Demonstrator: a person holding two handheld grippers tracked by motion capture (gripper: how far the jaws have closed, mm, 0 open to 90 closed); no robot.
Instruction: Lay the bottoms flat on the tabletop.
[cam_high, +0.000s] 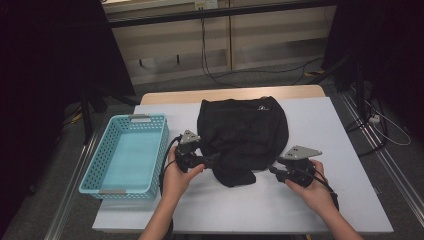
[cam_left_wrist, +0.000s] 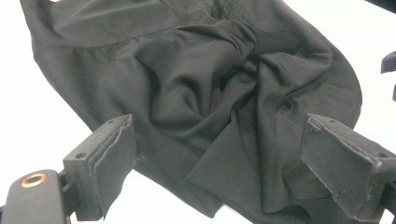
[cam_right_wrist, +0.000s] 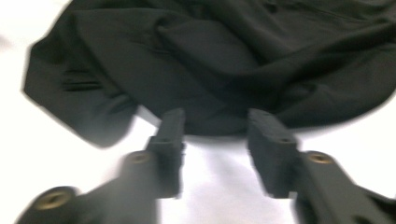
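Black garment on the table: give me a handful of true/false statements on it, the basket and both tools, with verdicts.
1. The black garment lies crumpled on the white table. True.
2. The garment is inside the blue basket. False: the basket sits to its left and holds nothing.
3. The left tool has its jaws spread wide with cloth lying between them. True.
4. The right tool is clamped shut on the garment. False: there is a gap between its jaws, their tips at the cloth's edge.
5. Both tools are at the far edge of the garment. False: they are at its near edge, one on each side.
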